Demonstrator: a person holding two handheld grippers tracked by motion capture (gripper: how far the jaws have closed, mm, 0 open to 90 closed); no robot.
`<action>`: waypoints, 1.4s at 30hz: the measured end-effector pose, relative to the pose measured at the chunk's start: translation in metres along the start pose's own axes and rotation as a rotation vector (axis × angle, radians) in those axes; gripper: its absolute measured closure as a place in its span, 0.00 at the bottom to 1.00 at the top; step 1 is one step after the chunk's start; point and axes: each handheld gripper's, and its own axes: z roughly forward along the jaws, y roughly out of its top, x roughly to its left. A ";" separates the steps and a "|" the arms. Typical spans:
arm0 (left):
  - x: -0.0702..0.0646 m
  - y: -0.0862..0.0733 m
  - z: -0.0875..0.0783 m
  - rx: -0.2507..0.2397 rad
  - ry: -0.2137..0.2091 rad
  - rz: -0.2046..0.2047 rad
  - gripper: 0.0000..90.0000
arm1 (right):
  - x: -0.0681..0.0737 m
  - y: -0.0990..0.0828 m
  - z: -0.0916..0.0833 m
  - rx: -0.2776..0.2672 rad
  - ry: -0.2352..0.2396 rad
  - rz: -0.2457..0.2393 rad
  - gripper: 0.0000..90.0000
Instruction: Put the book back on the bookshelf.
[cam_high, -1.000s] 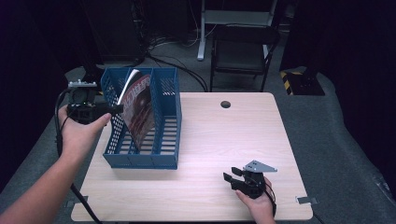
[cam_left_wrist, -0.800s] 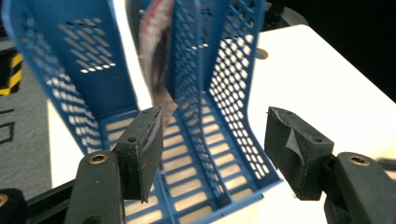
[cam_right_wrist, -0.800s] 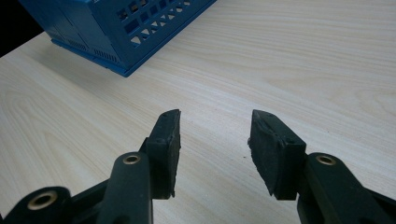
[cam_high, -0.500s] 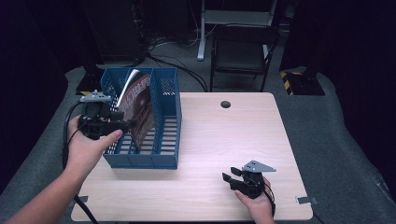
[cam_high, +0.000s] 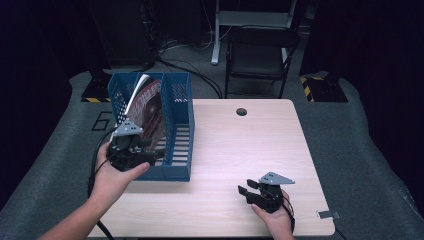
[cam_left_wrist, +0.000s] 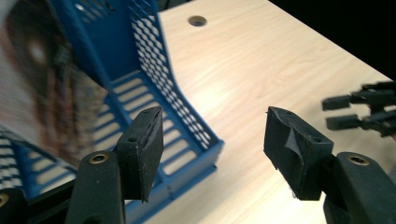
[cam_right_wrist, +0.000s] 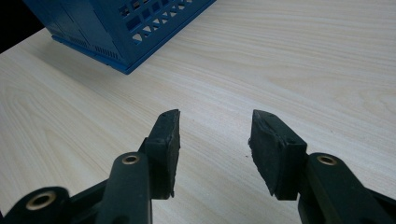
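Observation:
A blue slotted file organizer (cam_high: 176, 131) stands on the left part of the wooden table (cam_high: 260, 145). A magazine (cam_high: 149, 106) leans in its left compartment, with its white top edge sticking out above the rim. My left gripper (cam_high: 156, 154) is open and empty at the organizer's near left corner, jaws pointing right over its front wall. The left gripper view looks past the open gripper (cam_left_wrist: 212, 149) at the organizer (cam_left_wrist: 154, 93) and the blurred magazine (cam_left_wrist: 42, 93). My right gripper (cam_high: 246, 193) rests open near the table's front right. Bare wood lies between that gripper's (cam_right_wrist: 215, 140) jaws.
A round cable hole (cam_high: 242, 111) sits at the table's back middle. A dark chair (cam_high: 260, 55) and floor cables lie behind the table. A small grey strip (cam_high: 326, 214) lies near the front right corner. The right gripper (cam_left_wrist: 359, 109) shows far off in the left gripper view.
My left gripper has come from the organizer's far left side down to its near left corner. The right gripper has stayed put.

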 end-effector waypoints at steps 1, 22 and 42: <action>-0.002 -0.004 0.002 0.004 -0.015 0.003 0.42 | 0.000 0.000 0.000 0.000 0.000 -0.003 0.58; -0.023 -0.101 0.051 -0.029 0.005 -0.034 0.43 | 0.001 0.000 -0.001 -0.001 -0.001 -0.001 0.58; -0.005 -0.150 0.059 -0.051 0.038 -0.110 0.43 | 0.001 0.000 0.001 0.006 -0.004 -0.015 0.58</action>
